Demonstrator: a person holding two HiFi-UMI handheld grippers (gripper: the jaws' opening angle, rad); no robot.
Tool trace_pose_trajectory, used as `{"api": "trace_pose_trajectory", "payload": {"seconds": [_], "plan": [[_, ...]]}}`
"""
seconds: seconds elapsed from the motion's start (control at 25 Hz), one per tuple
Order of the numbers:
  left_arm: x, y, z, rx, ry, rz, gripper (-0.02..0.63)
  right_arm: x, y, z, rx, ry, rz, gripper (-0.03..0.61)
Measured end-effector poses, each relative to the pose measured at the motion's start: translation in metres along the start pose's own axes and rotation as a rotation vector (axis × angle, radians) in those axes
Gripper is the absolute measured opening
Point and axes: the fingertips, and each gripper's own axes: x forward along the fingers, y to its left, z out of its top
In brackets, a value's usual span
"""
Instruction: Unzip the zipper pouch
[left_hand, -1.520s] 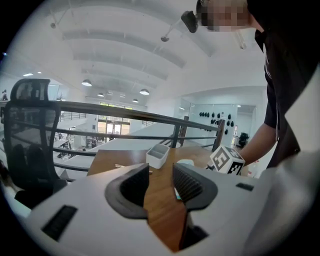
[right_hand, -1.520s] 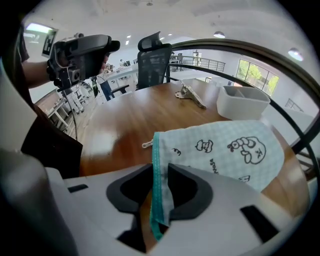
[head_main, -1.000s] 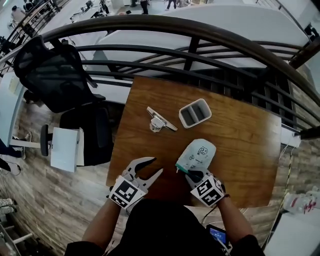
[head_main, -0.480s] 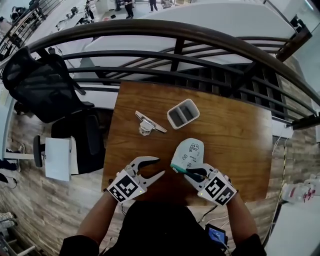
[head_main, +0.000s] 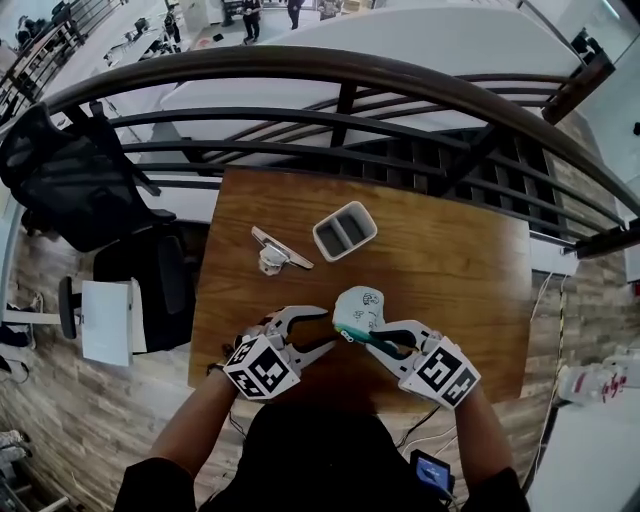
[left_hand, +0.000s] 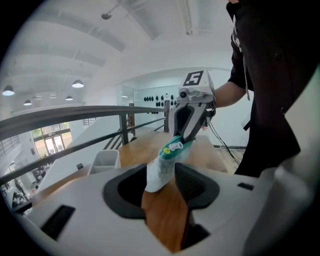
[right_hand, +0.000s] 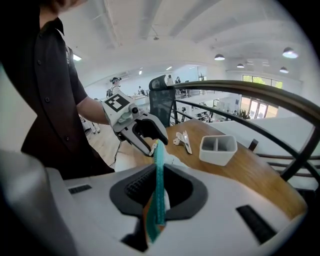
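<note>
A white zipper pouch (head_main: 362, 306) is held up just above the middle of a wooden desk's (head_main: 460, 270) near edge, beside a railing (head_main: 400, 85). The right gripper (head_main: 372, 336) is clamped on the pouch's teal zipper edge (right_hand: 159, 185), which runs straight between its closed jaws. The left gripper (head_main: 322, 328) sits just beside the pouch's left end. Its jaws are opening, with the end of the pouch lined up between them but not pressed by the pads. A small pull tab (left_hand: 173, 146) shows at that end. The zipper looks fully closed, though the view is too small to be sure. Unzipping seems not yet begun: the pull must still be gripped and drawn along. Toward the desk's far edge stand a white two-compartment tray (head_main: 345, 230) and a metal clip-like tool (head_main: 275, 252).
</note>
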Motion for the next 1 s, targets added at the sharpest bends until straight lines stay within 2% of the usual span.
{"api": "trace_pose_trajectory", "payload": {"seconds": [0.32, 0.48, 0.68, 1.0], "plan": [[0.045, -0.018, 0.035, 0.06, 0.016, -0.065, 0.197, -0.025, -0.017, -0.015, 0.015, -0.028, 0.03, 0.038], [0.058, -0.024, 0.039, 0.068, 0.042, -0.05, 0.123, -0.034, -0.028, -0.025, 0.023, -0.047, 0.014, 0.041], [0.06, -0.027, 0.044, 0.048, 0.057, -0.037, 0.072, -0.04, -0.038, -0.027, 0.029, -0.075, -0.02, 0.052], [0.054, -0.024, 0.053, -0.028, 0.05, 0.017, 0.051, -0.058, -0.049, -0.013, 0.022, -0.152, -0.128, 0.081]]}}
